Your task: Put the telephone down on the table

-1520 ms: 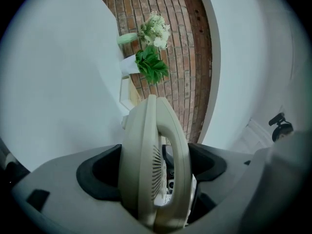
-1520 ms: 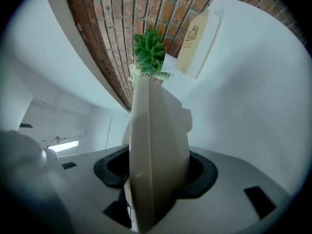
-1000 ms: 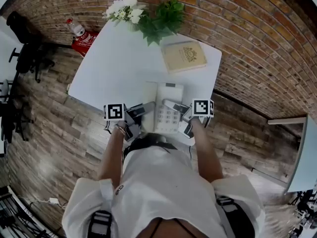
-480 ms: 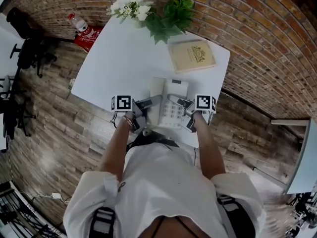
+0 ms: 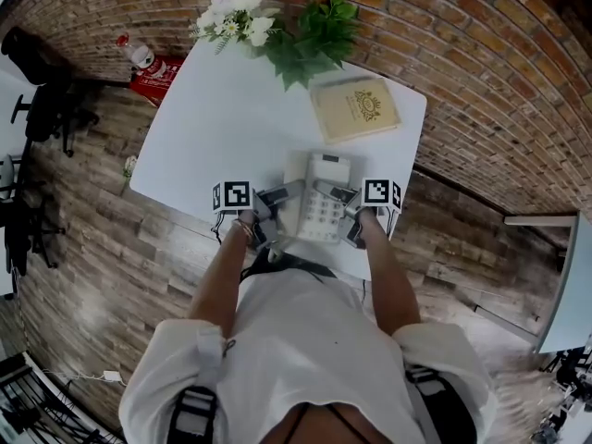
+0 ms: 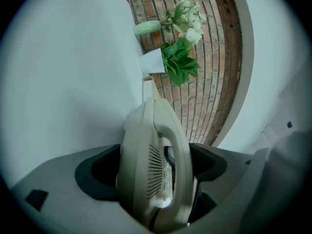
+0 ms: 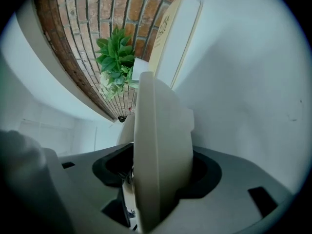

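A clear plastic bottle [image 5: 138,53] lies on the plank floor at the far left, beside the brick wall. The square white table [image 5: 222,109] has a smooth matte top. At its far edge stand a spray of white flowers [image 5: 233,14] and, to the right of it, a broad-leaved green plant [image 5: 315,31].

The left gripper [image 6: 157,168] is clenched on the cream plastic desk telephone [image 5: 321,207]. Its black moulded pads bear on either side of the unit's left edge, where the curved handset and a slotted speaker grille show. The telephone is rectangular, with a keypad on its upper face, and sits level at the near edge of the table, between the two grippers. Whether its base touches the tabletop cannot be determined.

Beyond the telephone and well apart from it, a tan rectangular book [image 5: 356,109] with an ornamental cover lies flat.

The right gripper [image 7: 158,172] has its jaws opening. The telephone's smooth right edge stands between the pads, and a dark gap shows beside one pad.
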The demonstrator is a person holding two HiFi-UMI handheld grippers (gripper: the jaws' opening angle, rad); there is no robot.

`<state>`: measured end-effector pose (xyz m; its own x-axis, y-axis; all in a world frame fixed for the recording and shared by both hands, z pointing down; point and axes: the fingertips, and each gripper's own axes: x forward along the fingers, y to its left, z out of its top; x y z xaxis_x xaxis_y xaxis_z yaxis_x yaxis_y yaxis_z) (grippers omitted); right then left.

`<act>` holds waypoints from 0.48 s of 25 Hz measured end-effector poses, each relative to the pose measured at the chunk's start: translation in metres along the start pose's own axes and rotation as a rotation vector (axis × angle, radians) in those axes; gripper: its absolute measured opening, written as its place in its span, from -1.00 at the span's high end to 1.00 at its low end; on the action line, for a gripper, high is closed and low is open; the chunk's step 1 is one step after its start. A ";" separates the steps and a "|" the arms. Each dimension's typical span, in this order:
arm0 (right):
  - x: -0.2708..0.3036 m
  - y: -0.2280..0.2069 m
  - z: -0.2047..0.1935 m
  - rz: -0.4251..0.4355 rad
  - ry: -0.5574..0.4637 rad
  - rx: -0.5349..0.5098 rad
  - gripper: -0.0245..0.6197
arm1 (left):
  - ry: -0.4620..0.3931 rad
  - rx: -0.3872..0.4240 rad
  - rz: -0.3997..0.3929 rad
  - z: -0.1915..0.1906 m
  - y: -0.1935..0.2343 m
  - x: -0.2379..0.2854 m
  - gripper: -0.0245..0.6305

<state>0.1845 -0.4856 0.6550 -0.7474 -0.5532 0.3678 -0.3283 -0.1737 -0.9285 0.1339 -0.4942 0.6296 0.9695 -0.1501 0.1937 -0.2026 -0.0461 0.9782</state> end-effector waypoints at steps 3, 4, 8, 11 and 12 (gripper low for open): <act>0.003 -0.005 -0.001 -0.011 0.005 0.002 0.06 | 0.007 -0.009 0.007 0.000 0.004 0.000 -0.35; 0.004 -0.005 0.000 -0.010 0.006 0.004 0.06 | 0.009 -0.009 0.007 0.001 0.005 0.000 -0.35; 0.004 -0.005 0.003 -0.017 0.001 -0.008 0.03 | 0.006 0.002 0.004 0.004 0.004 0.003 -0.35; 0.003 -0.006 0.008 -0.039 -0.013 -0.037 0.03 | -0.013 0.036 0.031 0.008 0.007 0.004 -0.35; 0.003 -0.006 0.010 -0.055 -0.023 -0.054 0.02 | -0.027 0.066 0.054 0.011 0.007 0.003 -0.34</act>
<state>0.1904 -0.4941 0.6611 -0.7144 -0.5626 0.4161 -0.3996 -0.1602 -0.9026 0.1341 -0.5055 0.6367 0.9530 -0.1806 0.2431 -0.2640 -0.1019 0.9591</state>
